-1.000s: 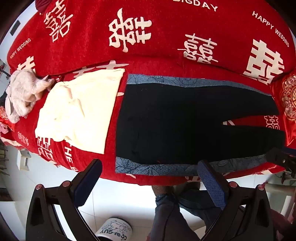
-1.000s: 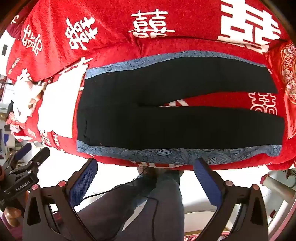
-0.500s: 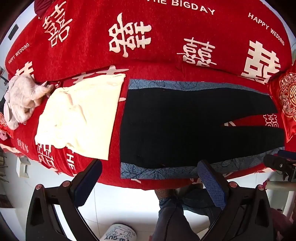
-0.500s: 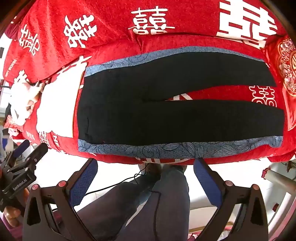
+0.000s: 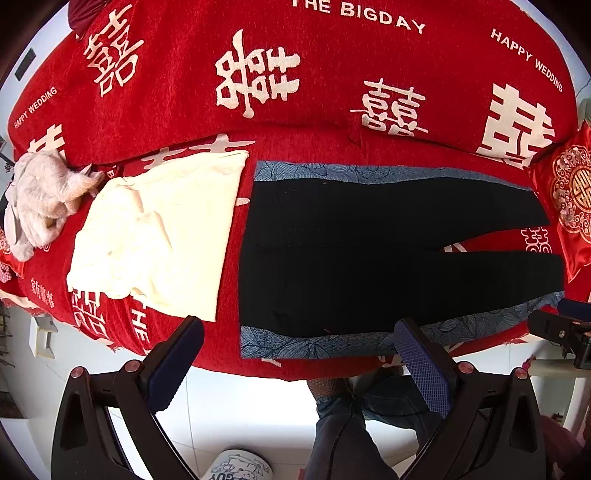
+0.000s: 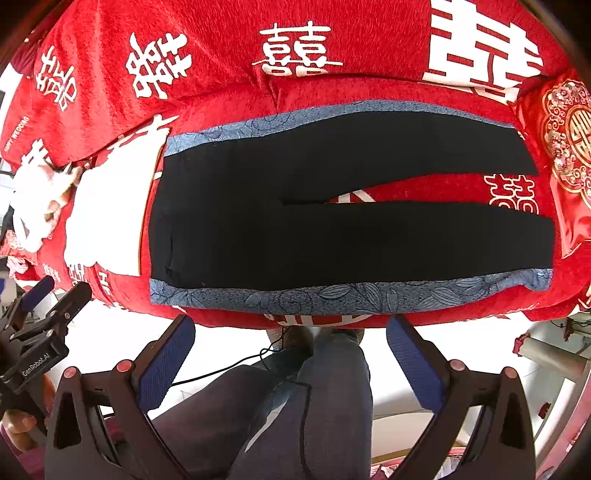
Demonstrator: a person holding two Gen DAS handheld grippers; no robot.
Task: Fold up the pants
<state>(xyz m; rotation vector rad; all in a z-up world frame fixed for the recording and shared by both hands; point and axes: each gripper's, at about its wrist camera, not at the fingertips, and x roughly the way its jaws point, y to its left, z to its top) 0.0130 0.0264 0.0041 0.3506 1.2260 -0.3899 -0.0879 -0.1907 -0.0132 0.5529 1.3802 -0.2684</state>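
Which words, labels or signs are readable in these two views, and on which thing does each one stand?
"THE BIGDAY": red cover.
"HAPPY WEDDING": same cover, twice in the left wrist view.
Large white double-happiness characters: same cover.
"GenRobot.AI": left tool, seen from the right wrist view.
Print on the white object on the floor: cut off, unreadable.

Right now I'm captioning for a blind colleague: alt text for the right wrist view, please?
Black pants lie flat, unfolded, legs slightly apart, on a blue patterned cloth over a red sofa. The open right gripper hovers empty before them.
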